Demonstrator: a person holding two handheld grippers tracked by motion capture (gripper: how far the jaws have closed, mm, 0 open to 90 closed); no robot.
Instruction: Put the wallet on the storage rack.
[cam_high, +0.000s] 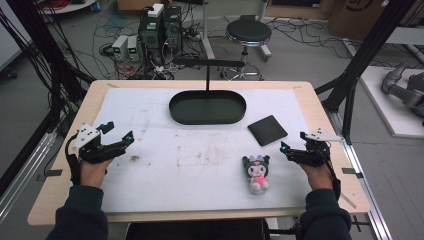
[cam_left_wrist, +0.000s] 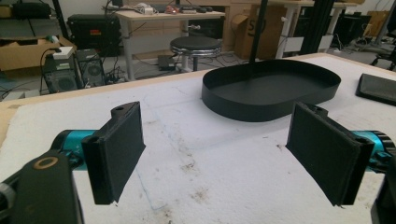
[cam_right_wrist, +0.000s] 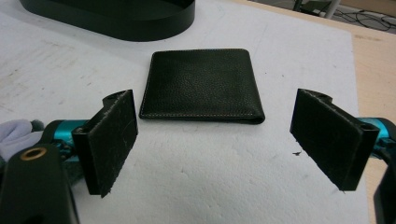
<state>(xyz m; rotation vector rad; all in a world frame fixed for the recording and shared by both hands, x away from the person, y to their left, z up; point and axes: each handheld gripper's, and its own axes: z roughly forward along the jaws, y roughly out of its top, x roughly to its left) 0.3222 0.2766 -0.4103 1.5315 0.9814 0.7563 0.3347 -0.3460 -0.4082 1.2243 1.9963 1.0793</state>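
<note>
Hovering low near the bench's right edge, the right gripper (cam_right_wrist: 215, 140) points at the black grained-leather wallet (cam_right_wrist: 201, 84), fingers wide apart and empty. Bare white mat lies between them. The left gripper (cam_left_wrist: 217, 154), likewise spread, faces the oval black tray (cam_left_wrist: 271, 88).

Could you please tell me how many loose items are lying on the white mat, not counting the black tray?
2: a black wallet lies just right of the tray, and a plush toy lies nearer the person, left of the right gripper. Nothing seems hidden.
</note>
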